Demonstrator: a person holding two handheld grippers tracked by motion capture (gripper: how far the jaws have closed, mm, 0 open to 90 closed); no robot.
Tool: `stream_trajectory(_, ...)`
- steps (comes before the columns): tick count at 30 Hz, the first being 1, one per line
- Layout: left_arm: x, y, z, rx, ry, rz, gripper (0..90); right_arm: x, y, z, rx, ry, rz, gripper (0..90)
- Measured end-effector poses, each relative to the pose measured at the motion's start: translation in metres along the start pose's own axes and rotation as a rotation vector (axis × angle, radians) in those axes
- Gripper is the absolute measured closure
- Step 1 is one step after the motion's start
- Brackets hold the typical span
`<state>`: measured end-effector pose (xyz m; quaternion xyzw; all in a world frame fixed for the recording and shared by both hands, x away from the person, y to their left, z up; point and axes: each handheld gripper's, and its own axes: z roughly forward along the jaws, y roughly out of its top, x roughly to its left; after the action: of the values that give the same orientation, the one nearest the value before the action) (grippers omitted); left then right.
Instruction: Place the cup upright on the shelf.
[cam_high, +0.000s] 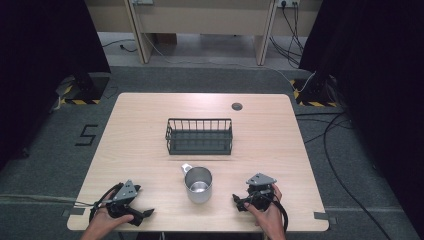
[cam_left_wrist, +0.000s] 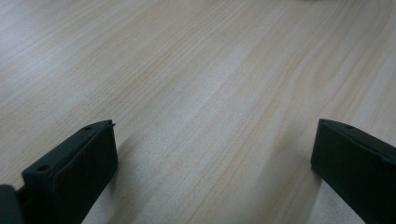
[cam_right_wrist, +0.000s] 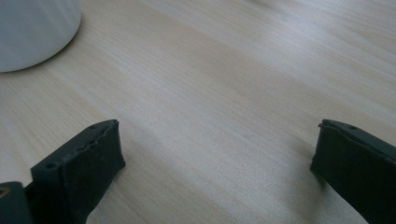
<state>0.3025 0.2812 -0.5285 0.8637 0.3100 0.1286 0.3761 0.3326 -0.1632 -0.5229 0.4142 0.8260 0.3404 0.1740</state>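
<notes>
Both my grippers rest low on the table (cam_high: 150, 107), left gripper (cam_high: 145, 214) and right gripper (cam_high: 236, 200) each with jaws spread wide over bare wood. Between them stands the metal mug (cam_high: 198, 184), with the wire basket (cam_high: 199, 136) just beyond it.

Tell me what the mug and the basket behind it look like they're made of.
Mug: probably stainless steel, with a silvery brushed sheen and a bright reflection inside.
Basket: apparently metal wire with a dark matte coating, judging by its thin bars with gaps between them; the coating type is unclear.
</notes>
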Motion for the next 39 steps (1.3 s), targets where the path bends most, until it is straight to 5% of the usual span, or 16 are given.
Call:
stream_trajectory(7, 0.000, 0.000, 0.000, -0.001, 0.000, -0.001, 0.0, -0.002, -0.001, -0.004, -0.033, 0.002, 0.022, 16.6)
stream_trajectory(19, 0.000, 0.000, 0.000, -0.001, 0.000, 0.000, 0.0, 0.005, 0.008, -0.014, -0.082, 0.034, 0.019, 18.1)
stream_trajectory(39, 0.000, 0.000, 0.000, 0.000, 0.000, -0.001, 0.0, 0.043, 0.068, -0.050, -0.241, 0.120, -0.070, 41.7)
